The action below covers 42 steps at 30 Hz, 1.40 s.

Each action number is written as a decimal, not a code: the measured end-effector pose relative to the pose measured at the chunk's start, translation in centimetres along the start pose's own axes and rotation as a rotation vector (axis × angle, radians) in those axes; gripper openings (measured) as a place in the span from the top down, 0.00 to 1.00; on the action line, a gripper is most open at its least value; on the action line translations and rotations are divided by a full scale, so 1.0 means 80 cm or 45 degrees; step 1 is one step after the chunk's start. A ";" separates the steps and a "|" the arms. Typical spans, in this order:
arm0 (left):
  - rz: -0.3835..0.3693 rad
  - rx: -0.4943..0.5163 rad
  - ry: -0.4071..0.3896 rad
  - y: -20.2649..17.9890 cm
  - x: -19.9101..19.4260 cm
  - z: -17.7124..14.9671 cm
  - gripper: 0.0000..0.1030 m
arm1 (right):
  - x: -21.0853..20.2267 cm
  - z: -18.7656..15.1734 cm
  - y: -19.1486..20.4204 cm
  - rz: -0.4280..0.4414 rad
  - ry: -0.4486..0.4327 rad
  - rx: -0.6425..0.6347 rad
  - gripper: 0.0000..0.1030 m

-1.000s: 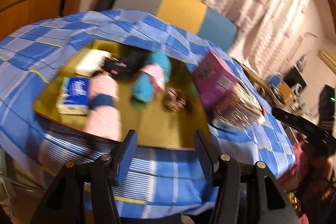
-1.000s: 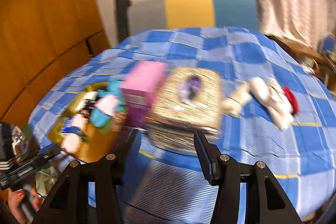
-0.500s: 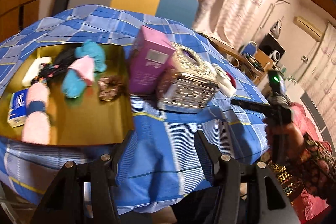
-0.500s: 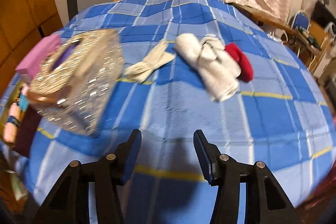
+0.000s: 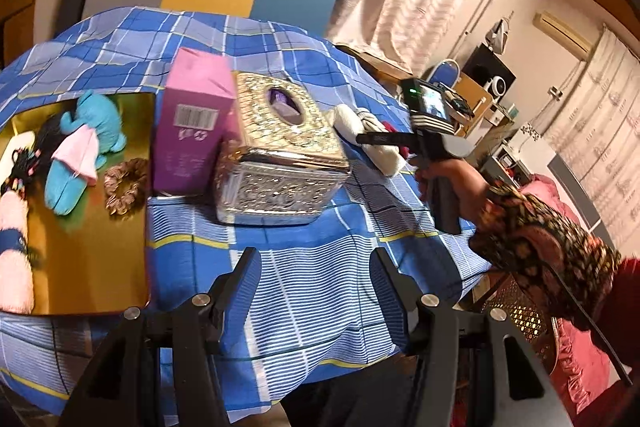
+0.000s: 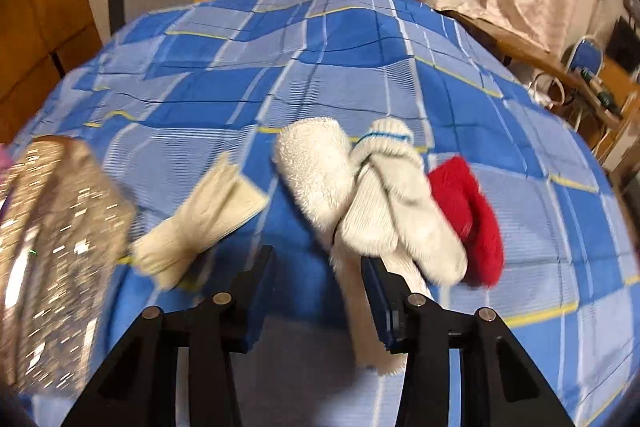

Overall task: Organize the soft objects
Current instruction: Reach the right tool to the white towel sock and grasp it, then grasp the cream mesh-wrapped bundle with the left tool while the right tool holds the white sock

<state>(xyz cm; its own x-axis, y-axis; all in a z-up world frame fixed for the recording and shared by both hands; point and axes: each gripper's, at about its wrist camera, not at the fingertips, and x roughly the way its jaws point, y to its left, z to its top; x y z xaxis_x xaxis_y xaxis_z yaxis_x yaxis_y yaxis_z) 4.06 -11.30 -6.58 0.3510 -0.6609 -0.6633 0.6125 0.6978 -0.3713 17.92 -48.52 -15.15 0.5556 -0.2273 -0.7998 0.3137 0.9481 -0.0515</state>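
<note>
- Closing down: right claw (image 6: 318,285) has just been narrowing its jaws over the sock pile; a strip of the fluffy cream sock (image 6: 316,173) trails between the jaws, close by the right finger, but the pads do not look pressed on it yet, so I count it open, not gripping.
- Lying against that cream sock: ribbed white socks (image 6: 394,211) overlap it, red sock (image 6: 470,217) touches their far side, beige glove (image 6: 200,217) lies apart on the other side.
- Judgement: pile sits loose on the checked tabletop (image 6: 280,75), awaiting sorting.
- Left claw (image 5: 316,291): open, empty, hovering near the tabletop edge.
- Gold tray (image 5: 84,247), well apart from the cream sock past the glitter tissue box (image 5: 280,155) and pink carton (image 5: 192,131), already holds the teal plush (image 5: 86,143); likely destination.
</note>
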 end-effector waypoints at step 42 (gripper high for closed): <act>0.202 0.228 0.333 -0.135 0.262 0.198 0.44 | -0.036 -0.098 -0.085 0.293 0.187 0.265 0.62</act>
<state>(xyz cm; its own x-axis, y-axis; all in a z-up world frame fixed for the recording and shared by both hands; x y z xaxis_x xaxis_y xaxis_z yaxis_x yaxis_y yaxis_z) 16.00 -37.07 -6.13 0.2724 -0.4392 -0.8561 0.6874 0.7114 -0.1462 8.18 -52.59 -17.18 0.5181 0.0358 -0.8546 0.3517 0.9018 0.2510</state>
